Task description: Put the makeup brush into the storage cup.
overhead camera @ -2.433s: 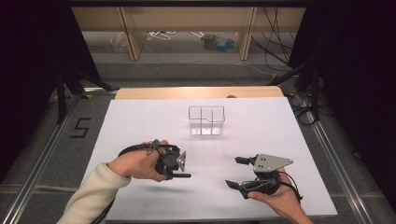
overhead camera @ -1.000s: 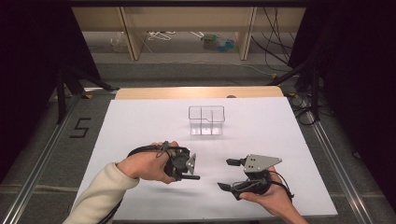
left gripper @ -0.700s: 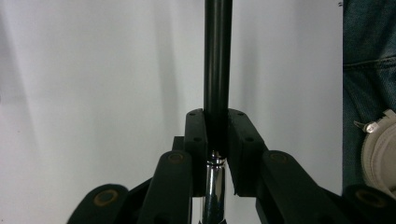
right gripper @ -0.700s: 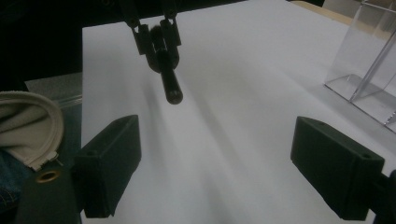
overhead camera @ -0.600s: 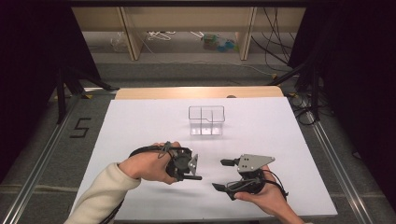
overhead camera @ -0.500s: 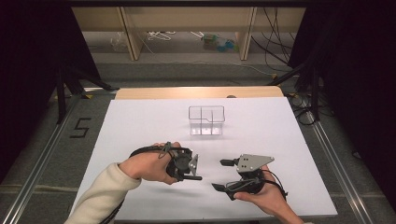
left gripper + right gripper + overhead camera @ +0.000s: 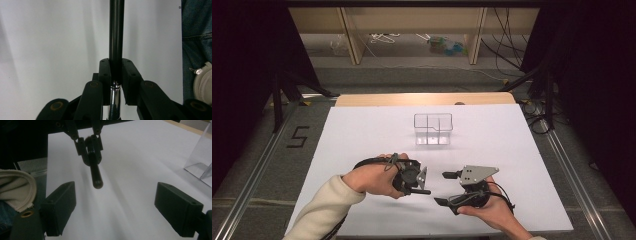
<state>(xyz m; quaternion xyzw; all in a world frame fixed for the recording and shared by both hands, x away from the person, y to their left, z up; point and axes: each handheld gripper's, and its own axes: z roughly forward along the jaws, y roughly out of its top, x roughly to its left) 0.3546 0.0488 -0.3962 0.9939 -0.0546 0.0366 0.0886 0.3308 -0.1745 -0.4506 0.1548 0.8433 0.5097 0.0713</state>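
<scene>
Left gripper (image 7: 424, 184) pinching a black-handled tool (image 7: 116, 32) near the clear box (image 7: 433, 128), its chrome shank visible in the left gripper view, right gripper (image 7: 447, 189) spread beside it, white table (image 7: 362, 130), dark curtained room.

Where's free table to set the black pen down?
Bare white sheet lies left of the clear divided box, right of it toward the table edge, and in the strip between the box and the grippers. It's crowded near the front centre: left gripper clamps the black pen, and right gripper stands open, facing it.
</scene>
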